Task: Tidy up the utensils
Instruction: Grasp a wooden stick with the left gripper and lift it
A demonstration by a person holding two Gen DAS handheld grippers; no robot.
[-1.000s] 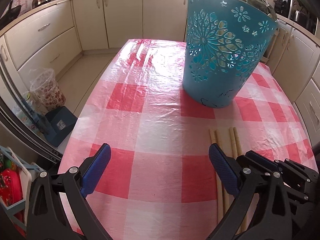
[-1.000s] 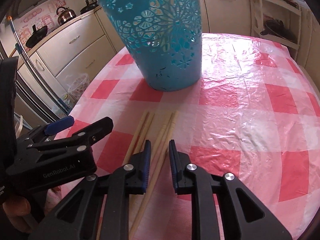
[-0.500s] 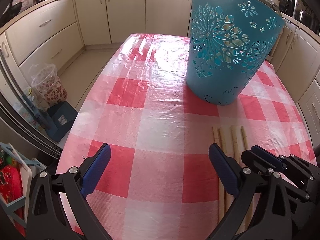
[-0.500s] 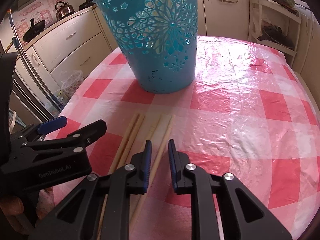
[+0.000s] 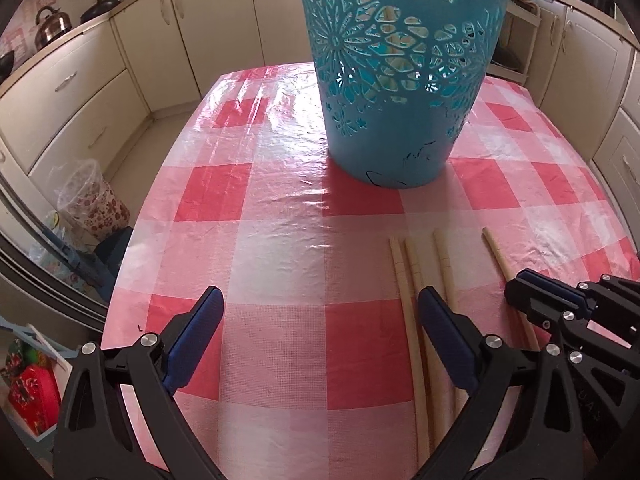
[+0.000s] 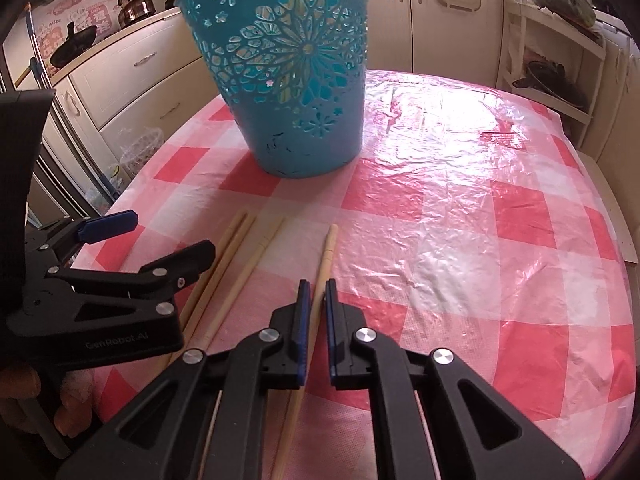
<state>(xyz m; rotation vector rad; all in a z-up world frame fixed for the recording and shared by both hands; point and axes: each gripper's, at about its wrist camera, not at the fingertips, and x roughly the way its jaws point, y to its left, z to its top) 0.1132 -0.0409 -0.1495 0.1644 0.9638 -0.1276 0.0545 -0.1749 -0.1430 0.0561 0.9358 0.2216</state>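
Observation:
Several pale wooden chopsticks point(image 5: 416, 280) lie side by side on the red-and-white checked tablecloth, in front of a tall teal basket point(image 5: 400, 80) with flower cutouts. My right gripper point(image 6: 316, 296) points down at the rightmost chopstick point(image 6: 326, 252). Its jaws are closing, and the blue pads pinch the stick between them. That stick lies apart from the other chopsticks point(image 6: 236, 248). My left gripper point(image 5: 320, 304) hangs open over the cloth to the left of the sticks, holding nothing. The right gripper point(image 5: 516, 292) also shows at the right edge of the left wrist view.
The table point(image 6: 500, 200) has bare cloth to the right of the basket point(image 6: 296, 80). Cream cabinets ring the room. A lined bin point(image 5: 88, 196) stands on the floor at the left, a shelf rack point(image 6: 552, 60) at the far right. A hand point(image 6: 24, 392) holds the left gripper point(image 6: 168, 236).
The right jaws have narrowed onto the rightmost chopstick, which has swung away from the others. The left gripper has shifted, so the basket looms nearer and more central in its view.

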